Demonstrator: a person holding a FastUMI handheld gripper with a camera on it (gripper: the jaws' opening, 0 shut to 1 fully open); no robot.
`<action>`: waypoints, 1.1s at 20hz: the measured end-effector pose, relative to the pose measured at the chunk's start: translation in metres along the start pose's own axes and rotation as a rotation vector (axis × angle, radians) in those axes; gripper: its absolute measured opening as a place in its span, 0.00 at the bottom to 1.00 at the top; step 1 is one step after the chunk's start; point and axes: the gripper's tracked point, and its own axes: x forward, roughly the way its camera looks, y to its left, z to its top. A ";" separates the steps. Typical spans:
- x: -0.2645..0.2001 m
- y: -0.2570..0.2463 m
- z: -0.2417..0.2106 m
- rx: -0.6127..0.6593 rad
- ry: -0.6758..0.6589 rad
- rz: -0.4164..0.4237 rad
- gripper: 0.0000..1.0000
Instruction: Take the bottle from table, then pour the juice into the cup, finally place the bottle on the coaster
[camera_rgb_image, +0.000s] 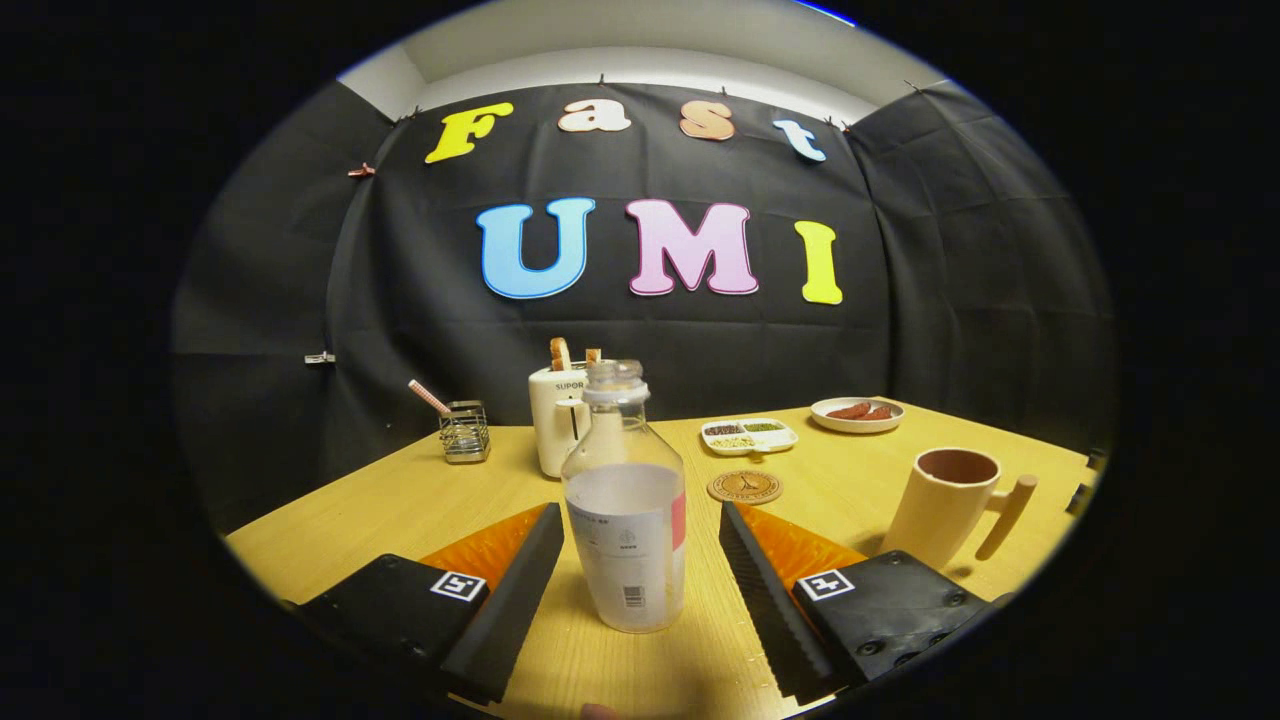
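The bottle (626, 500) is framed between the wide-spread fingers of the gripper (640, 560), untouched, so closing can grip it.

We read "SUPOR" printed near the top of the white toaster (557, 420) standing behind the bottle (626, 500). The bottle's label carries a barcode and small print that we cannot make out, and the round coaster (745, 487) bears a ring of lettering too small to read. Each finger (515, 590) of the hand-held gripper (640, 590) carries a square black-and-white marker, and the fingers stand apart on either side of the bottle without touching it.
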 end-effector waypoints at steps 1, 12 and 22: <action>0.005 0.001 -0.002 -0.006 -0.002 0.001 0.97; 0.018 0.006 -0.002 -0.039 0.001 0.012 0.76; -0.005 0.006 0.079 0.014 -0.003 -0.012 0.75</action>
